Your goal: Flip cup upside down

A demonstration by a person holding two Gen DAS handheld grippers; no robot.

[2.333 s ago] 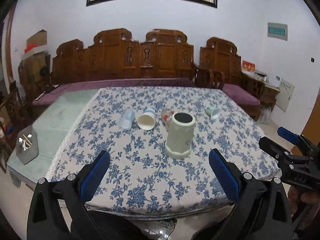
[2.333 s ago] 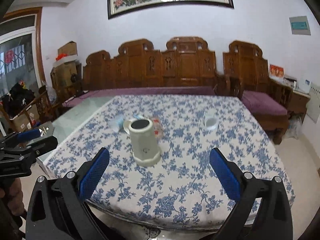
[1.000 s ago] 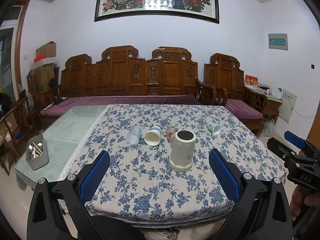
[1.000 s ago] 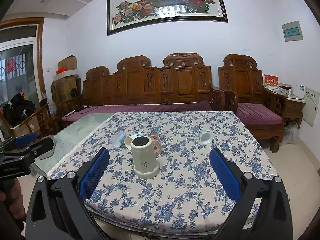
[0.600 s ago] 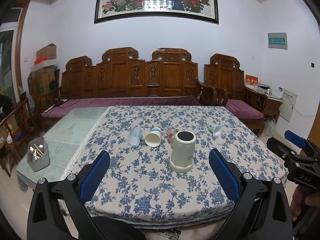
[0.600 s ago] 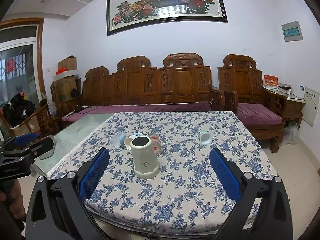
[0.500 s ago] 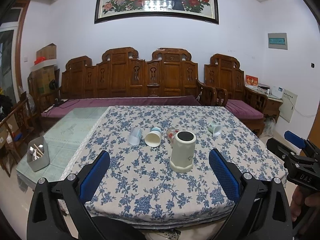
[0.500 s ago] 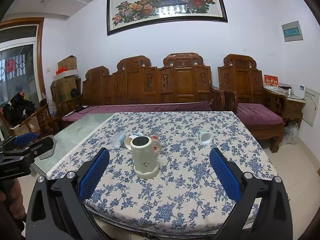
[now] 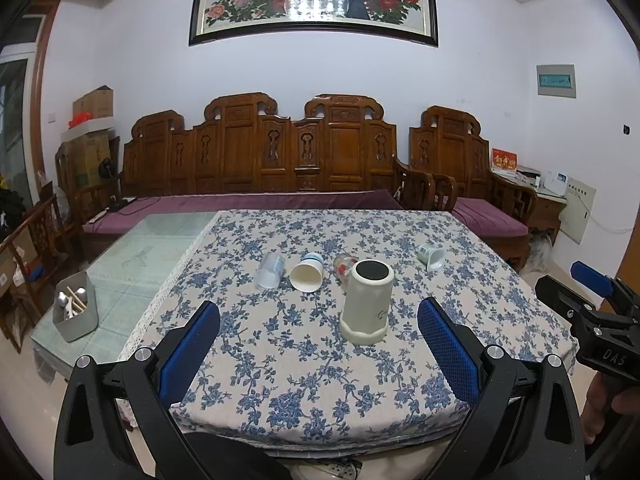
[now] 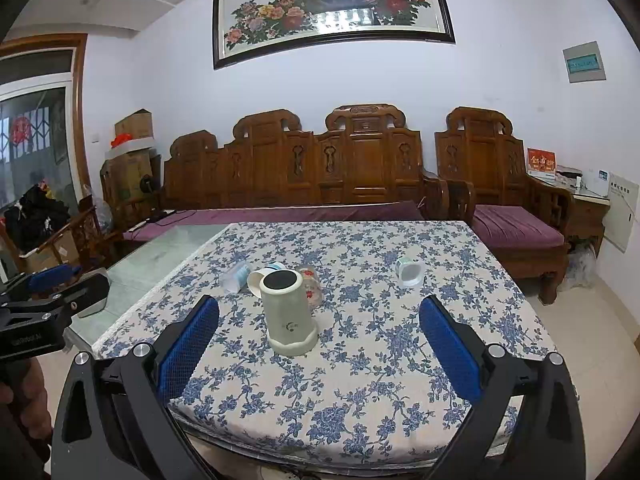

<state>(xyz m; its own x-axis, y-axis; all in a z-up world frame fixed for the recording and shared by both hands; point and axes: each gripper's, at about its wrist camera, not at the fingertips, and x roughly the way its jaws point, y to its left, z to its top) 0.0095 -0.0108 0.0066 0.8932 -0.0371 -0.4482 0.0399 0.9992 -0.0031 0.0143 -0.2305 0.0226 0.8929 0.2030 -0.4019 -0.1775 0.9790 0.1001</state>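
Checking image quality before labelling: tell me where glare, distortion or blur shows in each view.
Left wrist view: glare whitens the framed peacock-and-flower painting; fisheye bows the walls, corners go black. Right wrist view: the same glare, fainter; the blue-floral tablecloth and tall cream cup stay sharp, evenly lit.

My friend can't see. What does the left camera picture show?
A tall cream cup stands on a blue-flowered tablecloth, framed by the open left tool. Four small cups lie tipped over behind it, with carved wooden benches along the wall.
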